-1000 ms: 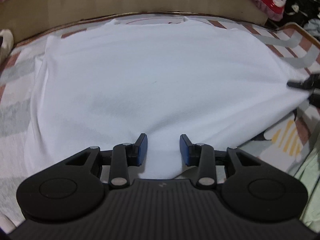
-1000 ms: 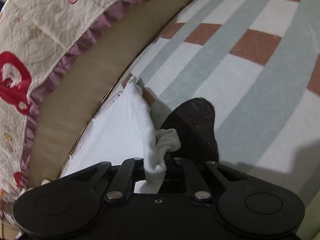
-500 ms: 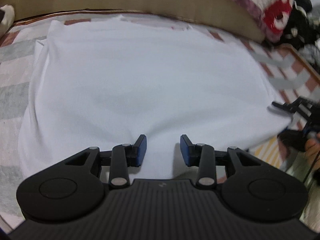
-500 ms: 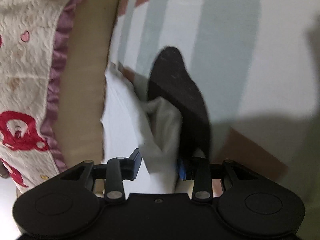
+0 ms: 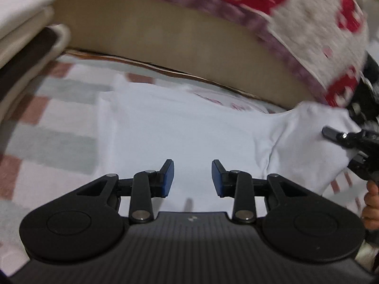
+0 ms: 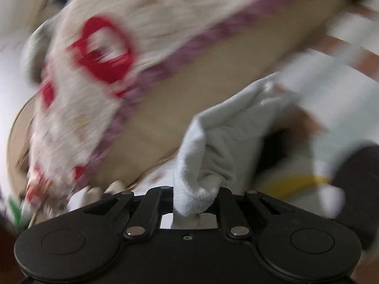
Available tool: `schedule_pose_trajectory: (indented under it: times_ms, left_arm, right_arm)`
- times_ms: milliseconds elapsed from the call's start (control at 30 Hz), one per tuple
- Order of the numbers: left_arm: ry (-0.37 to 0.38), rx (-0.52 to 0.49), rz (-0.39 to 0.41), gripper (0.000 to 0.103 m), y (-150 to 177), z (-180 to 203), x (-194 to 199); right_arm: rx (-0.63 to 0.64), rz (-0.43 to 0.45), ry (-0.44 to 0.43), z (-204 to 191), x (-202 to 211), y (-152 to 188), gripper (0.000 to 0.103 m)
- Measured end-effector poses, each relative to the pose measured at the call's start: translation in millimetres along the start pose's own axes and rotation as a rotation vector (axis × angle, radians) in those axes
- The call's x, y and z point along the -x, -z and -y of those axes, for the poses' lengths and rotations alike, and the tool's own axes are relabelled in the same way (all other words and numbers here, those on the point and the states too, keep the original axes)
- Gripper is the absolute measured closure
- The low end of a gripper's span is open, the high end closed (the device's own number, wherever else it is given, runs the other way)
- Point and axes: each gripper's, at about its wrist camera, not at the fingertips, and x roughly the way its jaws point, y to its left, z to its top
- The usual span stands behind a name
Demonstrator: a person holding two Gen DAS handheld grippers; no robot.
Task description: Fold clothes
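Observation:
A white garment (image 5: 189,130) lies spread on the striped sheet in the left wrist view. My left gripper (image 5: 192,177) hovers open just over its near part, blue pads apart, nothing between them. At the right edge of that view my right gripper (image 5: 348,139) lifts the garment's right side, which is raised and doubled over toward the middle. In the right wrist view my right gripper (image 6: 195,201) is shut on a bunched fold of the white garment (image 6: 213,146). That view is blurred.
A striped sheet (image 5: 47,142) of grey, white and brown covers the surface. A tan headboard (image 5: 165,37) runs along the far side, with a white quilt with red shapes (image 5: 308,23) above it. Folded pale cloth (image 5: 21,21) sits at far left. A hand (image 5: 370,203) shows at right.
My right gripper has carried the garment's right edge up and toward the far side, folding it over. My left gripper has moved forward over the garment, still open.

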Motion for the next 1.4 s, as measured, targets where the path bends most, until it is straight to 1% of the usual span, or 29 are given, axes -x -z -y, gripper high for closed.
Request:
schedule_pose_trajectory:
  times_ms: [33,100,133,167,200,267,367,433,467,533,600,667,767,833,867,900,933,967,1000,1033,1067,1133,1200,1233,1267,1300,1367,1400]
  left_arm:
    - [0.004,0.041,0.018,0.070,-1.7,-7.5,3.7]
    - [0.103,0.178,0.061,0.070,0.6,-28.8,6.3]
    - [0.140,0.244,0.076,0.070,2.7,-38.8,6.4]
    - [0.134,0.283,0.074,0.070,4.2,-46.2,4.6]
    - [0.108,0.294,0.069,0.070,4.8,-50.5,3.2]
    - [0.059,0.280,0.064,0.070,5.7,-54.0,0.3]
    - [0.008,0.273,0.034,0.071,8.2,-59.0,-5.6]
    - [-0.040,0.274,0.008,0.071,8.8,-63.4,-9.3]
    - [-0.063,0.270,0.002,0.070,9.5,-65.5,-10.2]
    - [-0.098,0.273,-0.002,0.069,11.4,-69.9,-10.4]
    - [-0.075,0.312,0.021,0.067,14.8,-78.1,-5.3]
    - [-0.052,0.355,0.049,0.067,14.9,-83.7,-2.9]
    - [-0.016,0.418,0.091,0.067,15.1,-92.2,0.6]
    - [0.004,0.456,0.114,0.067,15.3,-97.3,2.2]
    - [0.004,0.460,0.108,0.067,15.9,-97.8,0.7]
    - [0.007,0.465,0.107,0.063,16.5,-98.5,0.0]
    - [0.015,0.472,0.106,0.060,17.1,-99.7,-0.2]
    - [0.021,0.477,0.104,0.058,17.6,-100.6,-0.4]
    - [0.020,0.475,0.101,0.058,18.0,-100.5,-0.1]
    - [0.020,0.473,0.097,0.058,18.3,-100.3,0.2]
    - [0.020,0.472,0.093,0.058,18.6,-100.1,0.6]
    - [0.020,0.468,0.085,0.057,19.3,-99.8,1.2]
    - [0.020,0.465,0.077,0.057,20.0,-99.4,1.8]
    - [0.020,0.464,0.073,0.056,20.3,-99.3,2.1]
    - [0.020,0.462,0.069,0.056,20.7,-99.1,2.4]
    - [0.018,0.458,0.064,0.056,20.9,-98.7,2.4]
    - [0.000,0.431,0.039,0.056,20.7,-96.0,0.5]
    - [-0.015,0.414,0.019,0.054,20.7,-94.0,-1.3]
  right_arm:
    - [0.013,-0.039,-0.049,-17.9,-16.4,0.5,0.092]
    - [0.037,-0.121,-0.135,-50.1,-47.3,7.3,0.092]
    - [0.066,-0.157,-0.143,-61.9,-62.1,18.4,0.092]
    - [0.114,-0.187,-0.134,-74.1,-79.0,29.4,0.092]
    - [0.162,-0.216,-0.126,-86.4,-95.9,40.3,0.092]
    - [0.220,-0.282,-0.083,-95.6,-128.1,65.5,0.092]
    - [0.262,-0.390,0.018,-86.5,-175.0,103.2,0.092]
    - [0.282,-0.423,0.066,-74.4,-187.0,125.5,0.093]
    - [0.292,-0.420,0.068,-70.6,-188.4,132.0,0.093]
    - [0.316,-0.394,0.042,-68.1,-181.8,135.0,0.093]
    - [0.335,-0.377,0.010,-66.7,-171.4,134.1,0.092]
    - [0.377,-0.364,-0.030,-74.1,-163.5,129.4,0.092]
    - [0.532,-0.383,-0.066,-96.1,-153.3,136.6,0.092]
    - [0.646,-0.413,-0.052,-109.1,-154.9,147.3,0.092]
    - [0.665,-0.418,-0.041,-111.2,-158.2,150.3,0.091]
    - [0.665,-0.422,-0.036,-111.2,-161.4,152.9,0.088]
    - [0.658,-0.428,-0.035,-110.9,-164.0,155.2,0.088]
    - [0.651,-0.434,-0.034,-110.5,-166.6,157.5,0.083]
    - [0.644,-0.440,-0.033,-110.1,-169.2,159.9,0.071]
    - [0.644,-0.443,-0.053,-111.4,-166.2,162.3,0.064]
    - [0.645,-0.451,-0.101,-114.1,-157.4,164.5,0.051]
    - [0.631,-0.484,-0.209,-116.3,-136.2,168.4,0.051]
    - [0.648,-0.491,-0.280,-119.8,-111.8,168.7,0.052]
    - [0.665,-0.491,-0.300,-120.5,-99.2,167.8,0.052]
    - [0.694,-0.480,-0.287,-120.1,-87.4,165.7,0.053]
    - [0.729,-0.462,-0.254,-119.7,-76.2,163.3,0.053]
    - [0.799,-0.431,-0.167,-115.0,-58.3,159.3,0.052]
    - [0.843,-0.413,-0.107,-111.1,-50.7,158.6,0.052]
